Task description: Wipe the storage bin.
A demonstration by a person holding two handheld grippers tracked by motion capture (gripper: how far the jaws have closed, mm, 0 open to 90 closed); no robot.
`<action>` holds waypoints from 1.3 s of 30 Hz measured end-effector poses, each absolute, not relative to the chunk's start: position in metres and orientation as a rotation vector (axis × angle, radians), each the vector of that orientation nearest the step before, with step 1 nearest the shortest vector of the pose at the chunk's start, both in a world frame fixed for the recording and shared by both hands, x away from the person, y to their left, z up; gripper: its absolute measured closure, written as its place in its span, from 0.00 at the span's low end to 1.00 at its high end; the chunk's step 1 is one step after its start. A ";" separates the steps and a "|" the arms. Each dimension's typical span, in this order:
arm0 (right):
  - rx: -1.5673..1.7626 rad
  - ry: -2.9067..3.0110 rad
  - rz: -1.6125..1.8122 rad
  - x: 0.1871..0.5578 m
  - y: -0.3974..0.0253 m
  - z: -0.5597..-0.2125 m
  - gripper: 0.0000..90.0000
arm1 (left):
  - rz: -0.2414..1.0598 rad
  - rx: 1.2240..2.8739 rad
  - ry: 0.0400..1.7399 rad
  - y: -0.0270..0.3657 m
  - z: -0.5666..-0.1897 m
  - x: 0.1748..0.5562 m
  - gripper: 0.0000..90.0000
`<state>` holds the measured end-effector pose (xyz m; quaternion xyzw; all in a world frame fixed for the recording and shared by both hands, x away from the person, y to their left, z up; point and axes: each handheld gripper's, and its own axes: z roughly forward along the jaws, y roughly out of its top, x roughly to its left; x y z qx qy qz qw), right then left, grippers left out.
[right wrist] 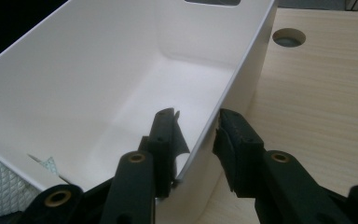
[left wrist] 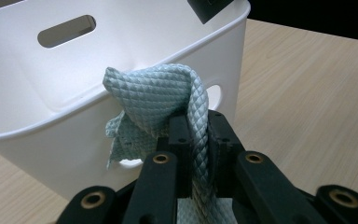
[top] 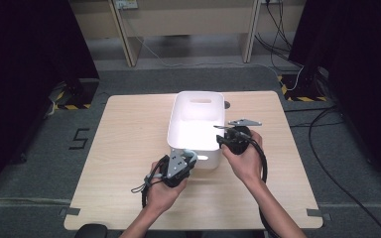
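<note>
Closest to us in the high view are the person's two forearms coming up from the bottom edge, each hand wrapped around a hand-held gripper. The left hand-held gripper [top: 181, 161] sits right at the near end of the white bin [top: 197, 130], and in the left gripper view we can see its jaws pinched together on a pale teal cloth [left wrist: 161, 98] with a quilted diamond pattern. The cloth bunches up above the jaws and leans against the outside of the bin's near wall, up by the rim and beside a small handle slot in that wall.

The right hand-held gripper [top: 226, 140] is over at the bin's right side. In the right gripper view we've got its jaws straddling the bin wall [right wrist: 223, 100], one jaw inside the bin and one outside. They're apart, and honestly we can't tell if they're actually squeezing the wall or just sitting around it. A bit of the cloth peeks in at the lower left corner of that view too.

The bin stands roughly mid-bench on the light wooden bench [top: 129, 148], long side running away from the person, and its inside looks bare white. There's a round hole [right wrist: 288, 37] in the bench just past the bin's far right corner.
</note>
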<state>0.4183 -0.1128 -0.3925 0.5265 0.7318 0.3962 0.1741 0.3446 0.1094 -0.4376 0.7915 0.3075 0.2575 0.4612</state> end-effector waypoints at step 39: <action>1.479 2.084 1.115 0.418 -0.112 -0.391 0.76 | 0.621 1.983 0.734 0.098 -0.439 0.347 0.91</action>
